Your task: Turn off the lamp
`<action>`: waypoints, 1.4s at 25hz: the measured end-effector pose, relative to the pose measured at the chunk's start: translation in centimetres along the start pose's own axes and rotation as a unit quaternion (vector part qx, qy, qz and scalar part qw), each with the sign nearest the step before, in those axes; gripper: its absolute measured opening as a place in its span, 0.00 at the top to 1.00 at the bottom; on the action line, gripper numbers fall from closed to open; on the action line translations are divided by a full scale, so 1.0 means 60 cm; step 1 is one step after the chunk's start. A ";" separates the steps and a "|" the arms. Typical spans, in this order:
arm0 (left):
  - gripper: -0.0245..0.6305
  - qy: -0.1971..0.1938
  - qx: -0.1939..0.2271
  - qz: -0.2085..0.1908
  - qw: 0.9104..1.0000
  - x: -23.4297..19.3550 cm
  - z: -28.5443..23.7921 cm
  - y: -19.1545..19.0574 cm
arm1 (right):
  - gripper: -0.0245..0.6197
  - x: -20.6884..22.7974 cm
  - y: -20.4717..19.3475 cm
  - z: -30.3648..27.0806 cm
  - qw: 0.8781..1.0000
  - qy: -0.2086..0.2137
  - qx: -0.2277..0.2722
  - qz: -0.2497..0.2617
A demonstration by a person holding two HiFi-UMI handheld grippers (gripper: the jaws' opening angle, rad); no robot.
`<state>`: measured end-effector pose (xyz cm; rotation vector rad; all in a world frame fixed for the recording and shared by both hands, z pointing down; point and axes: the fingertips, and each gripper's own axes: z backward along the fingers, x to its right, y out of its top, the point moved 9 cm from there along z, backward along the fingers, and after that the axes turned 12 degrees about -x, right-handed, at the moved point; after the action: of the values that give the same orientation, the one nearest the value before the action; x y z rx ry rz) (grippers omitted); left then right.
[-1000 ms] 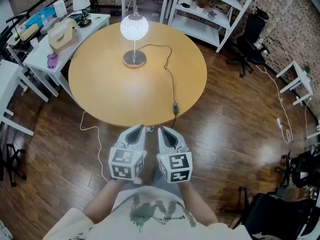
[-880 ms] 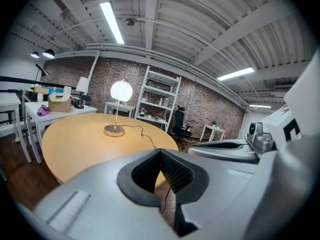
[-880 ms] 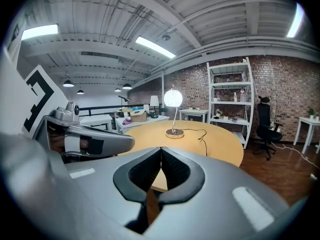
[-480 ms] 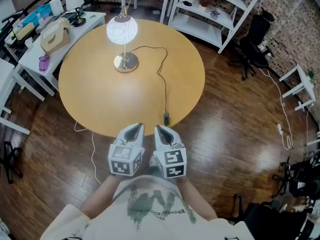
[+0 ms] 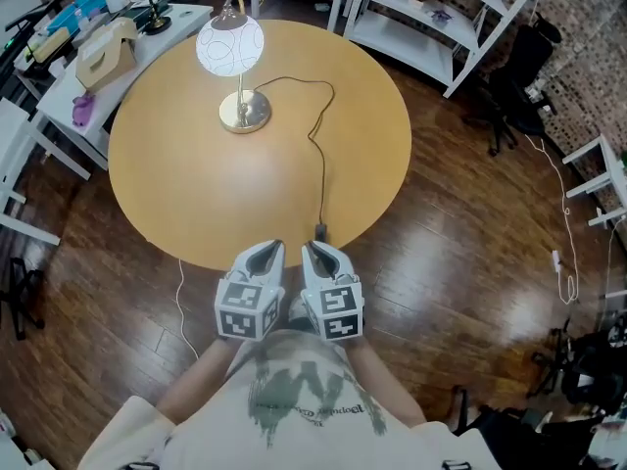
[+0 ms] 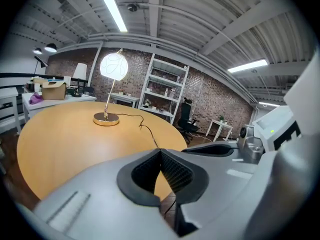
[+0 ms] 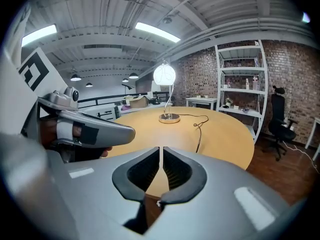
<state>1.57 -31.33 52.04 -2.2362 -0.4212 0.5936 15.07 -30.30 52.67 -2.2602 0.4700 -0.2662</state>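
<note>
Head view: lit lamp at desk 11 o'clock, cord switch at 6 o'clock edge; left hand-held gripper and right hand-held gripper jaws together, empty; probably best to press the switch squarely with the right tip.

Dark plank floor is spreading around a round wooden desk. White shelving is standing against a brick wall, a black office chair beside it. Strip lights are glowing overhead.

Lamp far left on table, cord across to near edge, left tool beside right tool just before it.
</note>
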 end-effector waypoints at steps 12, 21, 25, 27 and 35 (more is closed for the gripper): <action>0.97 0.012 -0.016 0.011 1.000 0.019 -0.024 -0.027 | 0.91 0.072 -0.032 -0.064 1.000 -0.006 -0.025 0.002; 0.97 0.021 -0.023 0.026 0.999 0.006 -0.034 -0.020 | 0.92 0.095 -0.055 -0.102 0.998 -0.018 -0.064 0.009; 0.97 0.025 -0.025 0.030 0.999 0.004 -0.042 -0.018 | 0.94 0.103 -0.060 -0.113 0.998 -0.017 -0.064 0.018; 0.97 0.026 -0.027 0.032 0.999 0.005 -0.046 -0.017 | 0.94 0.109 -0.062 -0.113 0.998 -0.014 -0.059 0.011; 0.97 0.026 -0.029 0.030 0.999 0.006 -0.060 -0.015 | 0.96 0.124 -0.072 -0.118 0.999 0.000 -0.047 -0.018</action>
<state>3.72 -32.72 54.76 -2.3208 -0.3493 0.5591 20.56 -35.49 60.92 -2.3617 0.4494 -0.2673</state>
